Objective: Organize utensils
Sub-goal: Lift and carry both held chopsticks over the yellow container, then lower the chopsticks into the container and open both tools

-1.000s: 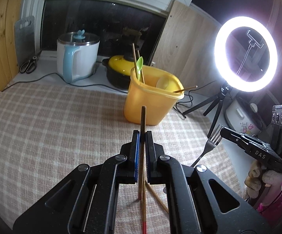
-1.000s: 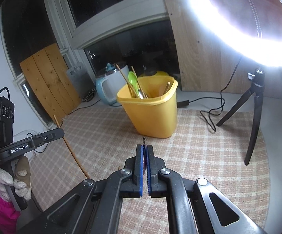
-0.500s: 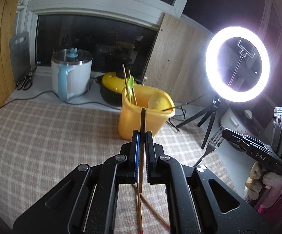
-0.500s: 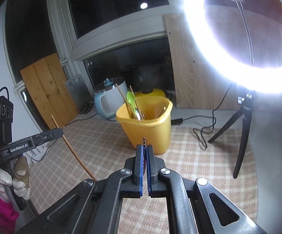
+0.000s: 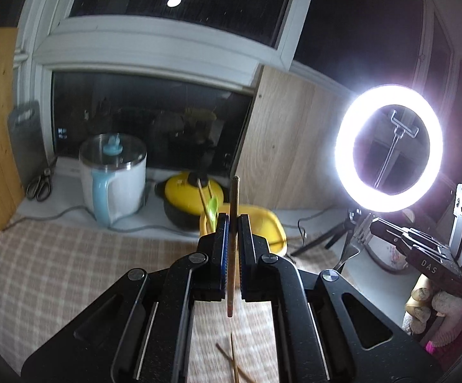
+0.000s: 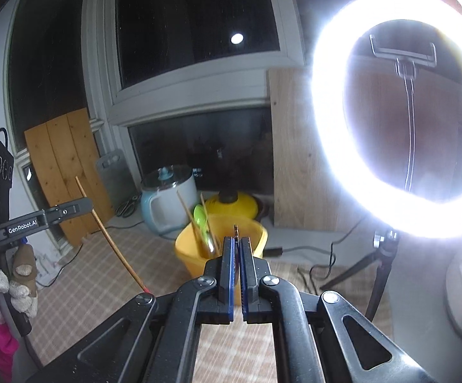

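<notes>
I hold both grippers above the checked tablecloth [image 5: 55, 265], each pointed slightly downward toward the yellow bin [image 6: 189, 255]. The left gripper [image 5: 233, 220] is clamped on a wooden chopstick [image 5: 233, 242], which stands nearly upright between the pads and projects above and below them. The right gripper [image 6: 236, 242] is closed on a fork [image 5: 347, 253]. From the right wrist I see only a thin metal tip above the blue pads [image 6: 227, 261]; from the left wrist I see the fork hanging down from that gripper. A gloved hand [image 6: 17, 281] carries the left gripper in the right wrist view.

The yellow bin holds a green spoon [image 6: 200, 215] and more chopsticks [image 6: 189, 217] leaning against its rim.

Only the left wrist view shows two loose chopsticks [image 5: 231, 360] lying crossed on the cloth below the gripper. A white kettle [image 5: 116, 178] and a yellow pot [image 5: 183, 191] stand behind the bin.
</notes>
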`<state>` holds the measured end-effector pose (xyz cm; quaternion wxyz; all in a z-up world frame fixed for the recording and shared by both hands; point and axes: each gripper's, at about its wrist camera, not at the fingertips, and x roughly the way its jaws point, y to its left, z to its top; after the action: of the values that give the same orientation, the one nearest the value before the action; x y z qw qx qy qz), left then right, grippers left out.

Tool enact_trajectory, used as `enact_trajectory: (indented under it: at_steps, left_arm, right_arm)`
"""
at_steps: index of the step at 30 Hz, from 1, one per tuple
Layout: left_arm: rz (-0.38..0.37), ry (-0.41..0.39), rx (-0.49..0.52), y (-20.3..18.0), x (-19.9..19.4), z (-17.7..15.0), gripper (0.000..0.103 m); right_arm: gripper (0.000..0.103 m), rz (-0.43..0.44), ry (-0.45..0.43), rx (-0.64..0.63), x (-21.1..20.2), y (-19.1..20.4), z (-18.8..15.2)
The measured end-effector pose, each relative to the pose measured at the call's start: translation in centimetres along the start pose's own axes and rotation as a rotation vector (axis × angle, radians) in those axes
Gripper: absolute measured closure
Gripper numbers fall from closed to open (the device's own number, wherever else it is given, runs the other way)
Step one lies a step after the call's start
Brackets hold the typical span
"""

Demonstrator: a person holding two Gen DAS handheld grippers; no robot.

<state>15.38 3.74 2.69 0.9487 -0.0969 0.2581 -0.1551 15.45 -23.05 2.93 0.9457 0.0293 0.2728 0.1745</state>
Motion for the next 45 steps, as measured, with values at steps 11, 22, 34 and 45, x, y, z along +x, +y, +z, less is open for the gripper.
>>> enact_trajectory:
  at_steps: [11,22,34,45]
  left_arm:
    - [-0.009,-0.068,0.031,-0.5,2.2,4.8,0.100]
    - [0.010,-0.086,0.006,0.9,4.7,6.5,0.100]
    - [0.010,-0.023,0.003,1.6,7.9,5.0,0.100]
    - [0.001,0.046,-0.003,1.8,9.9,3.1,0.100]
  right_arm:
    - [0.103,-0.050,-0.062,-0.043,1.5,0.3,3.8]
    - [0.103,-0.082,-0.084,-0.065,3.5,0.7,5.8]
    - [0.103,-0.169,-0.069,-0.167,7.6,2.3,6.7]
    - [0.103,-0.164,0.042,-0.178,12.8,1.9,5.1]
